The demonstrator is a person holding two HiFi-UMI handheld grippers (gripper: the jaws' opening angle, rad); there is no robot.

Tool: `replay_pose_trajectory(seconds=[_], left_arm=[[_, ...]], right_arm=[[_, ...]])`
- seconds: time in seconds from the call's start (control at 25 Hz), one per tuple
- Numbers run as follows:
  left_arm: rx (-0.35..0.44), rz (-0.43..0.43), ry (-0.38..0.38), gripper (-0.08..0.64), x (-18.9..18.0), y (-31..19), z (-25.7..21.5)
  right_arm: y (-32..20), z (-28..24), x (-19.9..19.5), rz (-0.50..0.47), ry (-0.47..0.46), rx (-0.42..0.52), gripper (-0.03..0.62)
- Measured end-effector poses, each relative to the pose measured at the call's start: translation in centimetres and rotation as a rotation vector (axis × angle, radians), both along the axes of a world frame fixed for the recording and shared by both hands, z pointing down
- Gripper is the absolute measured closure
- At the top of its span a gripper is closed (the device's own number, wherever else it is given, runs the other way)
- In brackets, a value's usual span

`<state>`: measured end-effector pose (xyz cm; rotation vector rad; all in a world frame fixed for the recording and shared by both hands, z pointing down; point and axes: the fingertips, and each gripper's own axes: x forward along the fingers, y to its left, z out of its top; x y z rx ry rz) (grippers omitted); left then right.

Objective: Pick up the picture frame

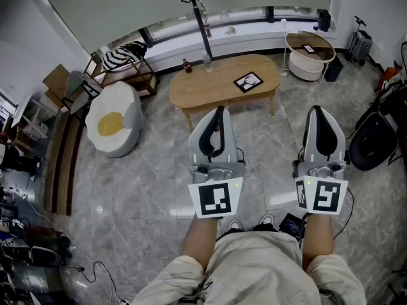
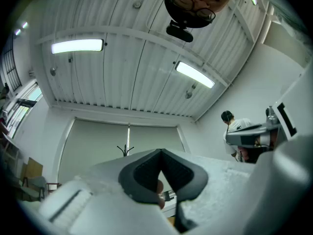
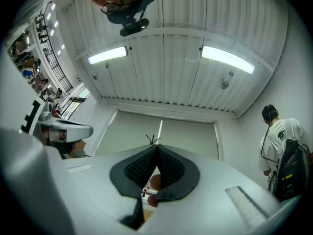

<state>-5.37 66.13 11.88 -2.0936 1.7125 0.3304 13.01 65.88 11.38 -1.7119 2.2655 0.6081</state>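
The picture frame (image 1: 248, 81), black-edged with a pale picture, lies flat on the right part of the oval wooden table (image 1: 210, 88). Both grippers are held well short of the table, over the floor, and point forward and upward. My left gripper (image 1: 220, 109) is shut with nothing between its pads, and its tips meet in the left gripper view (image 2: 160, 152). My right gripper (image 1: 317, 109) is likewise shut and empty, with its tips together in the right gripper view (image 3: 156, 148). The frame does not show in either gripper view.
Two small bottles (image 1: 187, 65) stand at the table's back left by a black stand pole (image 1: 202, 21). A white beanbag (image 1: 114, 119) sits to the left, a round side table (image 1: 310, 51) at the back right, and a black bag (image 1: 375, 142) at the right. A person (image 3: 277, 131) stands by the wall.
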Motion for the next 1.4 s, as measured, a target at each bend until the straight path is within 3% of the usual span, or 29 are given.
replay_pose_trajectory(seconds=[0.84,1.2,1.4], left_arm=[[-0.02,0.009,0.023,0.554,7.1,-4.9,0.3],[-0.035,0.019,0.004,0.554,11.2,-4.1,2.2],[-0.047,0.013,-0.006,0.554,11.2,-4.6,2.0]], right_arm=[[-4.8,0.6,6.3,-0.035,-0.002,-0.044,0.591],[-3.8,2.9,10.7,-0.018,-0.013,-0.071,0.591],[-4.5,3.2,10.3,-0.037,-0.007,-0.097,0.591]])
